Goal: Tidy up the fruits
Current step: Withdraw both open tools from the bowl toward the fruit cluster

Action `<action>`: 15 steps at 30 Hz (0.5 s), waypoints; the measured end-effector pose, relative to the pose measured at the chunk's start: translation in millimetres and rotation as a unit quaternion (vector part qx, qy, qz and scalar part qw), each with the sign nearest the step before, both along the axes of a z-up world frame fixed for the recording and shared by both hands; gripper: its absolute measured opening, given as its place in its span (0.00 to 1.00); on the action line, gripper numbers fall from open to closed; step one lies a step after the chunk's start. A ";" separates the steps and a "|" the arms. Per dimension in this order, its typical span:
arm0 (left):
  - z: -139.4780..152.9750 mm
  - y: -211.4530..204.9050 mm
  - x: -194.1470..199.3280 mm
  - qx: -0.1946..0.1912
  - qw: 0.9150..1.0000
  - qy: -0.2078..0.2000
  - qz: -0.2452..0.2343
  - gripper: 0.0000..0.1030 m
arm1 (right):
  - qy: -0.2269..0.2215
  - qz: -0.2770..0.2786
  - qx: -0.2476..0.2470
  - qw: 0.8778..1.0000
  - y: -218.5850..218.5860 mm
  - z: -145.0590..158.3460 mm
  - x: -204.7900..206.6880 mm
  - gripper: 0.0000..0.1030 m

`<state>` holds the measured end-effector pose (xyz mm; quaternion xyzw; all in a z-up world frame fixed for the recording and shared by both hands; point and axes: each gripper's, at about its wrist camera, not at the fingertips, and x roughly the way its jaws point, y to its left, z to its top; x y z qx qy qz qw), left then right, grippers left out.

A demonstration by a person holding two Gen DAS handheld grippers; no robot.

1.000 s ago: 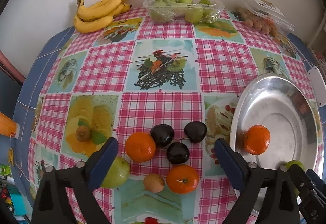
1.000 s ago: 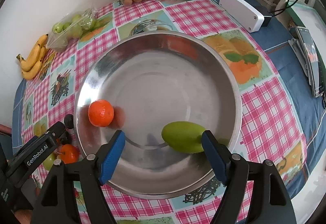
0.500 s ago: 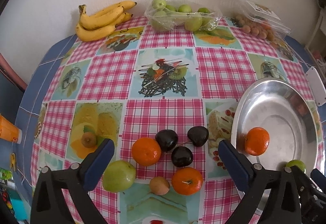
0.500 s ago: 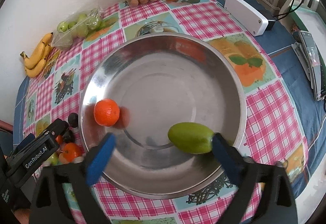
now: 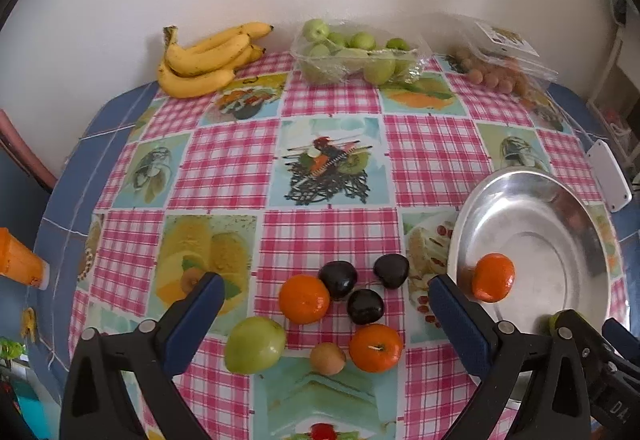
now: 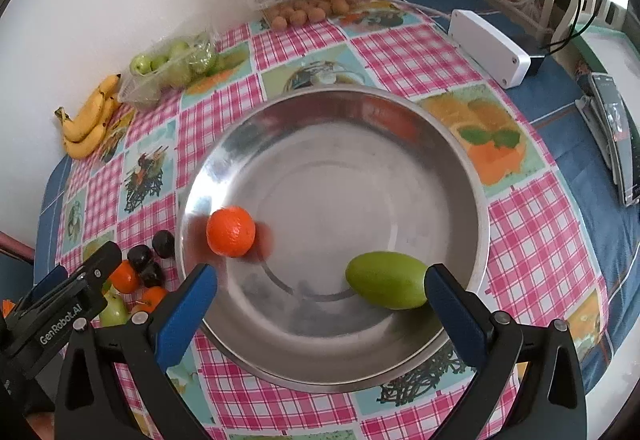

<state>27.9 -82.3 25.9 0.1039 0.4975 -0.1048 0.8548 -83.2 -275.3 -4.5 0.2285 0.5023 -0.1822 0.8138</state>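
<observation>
My left gripper point(image 5: 324, 292) hangs open over loose fruit on the checked cloth. Below it lie two oranges point(image 5: 304, 298) point(image 5: 375, 347), three dark plums point(image 5: 338, 278), a green apple point(image 5: 254, 345) and a small brown fruit point(image 5: 327, 359). None of them touches its fingers. To their right stands a steel bowl point(image 5: 592, 224) holding an orange point(image 5: 493, 277). My right gripper point(image 6: 320, 276) is open above the bowl's near rim point(image 6: 480, 200). A green mango point(image 6: 386, 286) lies in the bowl close to its right finger, unpressed, and the orange point(image 6: 231, 231) rests further left.
Along the wall lie bananas point(image 5: 200, 64), a bag of green fruits point(image 5: 352, 56) and a clear box of small brown fruits point(image 5: 500, 68). A white device point(image 6: 490, 48) and a dark flat object point(image 6: 616, 144) lie right of the bowl. An orange cup point(image 5: 20, 260) stands at the left edge.
My right jaws spread wide and stand off the mango, which stays in the bowl. My left gripper rose and drew back, opening slightly, so the loose fruit shows whole.
</observation>
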 end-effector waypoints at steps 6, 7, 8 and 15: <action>14.0 15.6 -5.2 0.016 0.999 -0.030 0.028 1.00 | -0.019 0.009 0.001 1.000 8.1 7.3 -0.8 1.00; 16.1 19.8 -5.7 0.019 0.999 -0.035 0.036 1.00 | -0.021 0.011 -0.009 1.000 10.6 9.6 -0.9 1.00; 17.1 22.7 -6.4 0.022 0.998 -0.037 0.041 1.00 | -0.022 0.013 -0.018 1.000 13.4 11.7 -0.6 1.00; 20.2 49.4 -9.5 0.038 0.996 -0.028 0.082 1.00 | -0.023 0.023 -0.014 0.999 27.2 11.8 -0.5 1.00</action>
